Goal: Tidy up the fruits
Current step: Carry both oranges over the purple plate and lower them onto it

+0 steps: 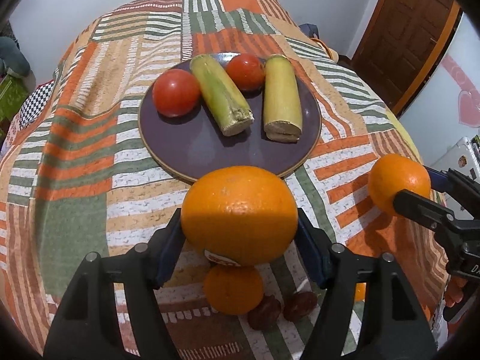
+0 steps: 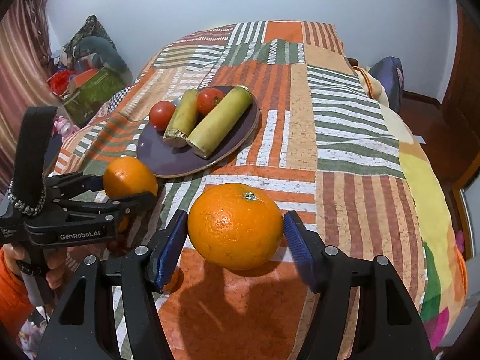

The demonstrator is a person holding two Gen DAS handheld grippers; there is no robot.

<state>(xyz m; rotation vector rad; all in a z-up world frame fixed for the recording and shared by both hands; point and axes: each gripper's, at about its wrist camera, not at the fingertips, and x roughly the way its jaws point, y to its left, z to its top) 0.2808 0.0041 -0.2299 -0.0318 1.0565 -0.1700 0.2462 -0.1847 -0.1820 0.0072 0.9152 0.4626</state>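
Note:
My left gripper (image 1: 240, 225) is shut on a large orange with a sticker (image 1: 240, 207), both blue pads pressing its sides, just in front of the purple plate (image 1: 192, 147); the same gripper (image 2: 126, 190) and its orange (image 2: 129, 175) show in the right wrist view. To its right, my right gripper (image 2: 237, 228) is shut on a second orange with a green stem scar (image 2: 237, 225), held above the cloth; that gripper (image 1: 415, 184) and orange (image 1: 396, 180) also show in the left wrist view. The plate holds two tomatoes (image 1: 175, 91) (image 1: 244, 70) and two green-yellow stalk pieces (image 1: 220, 94) (image 1: 280, 96).
Under the left gripper a smaller orange (image 1: 234, 289) and two dark red fruits (image 1: 264, 312) (image 1: 300, 301) lie on the striped patchwork cloth (image 1: 75, 150). A hand in an orange sleeve (image 2: 12, 288) grips the left tool. A wooden door (image 1: 405, 30) stands at the right.

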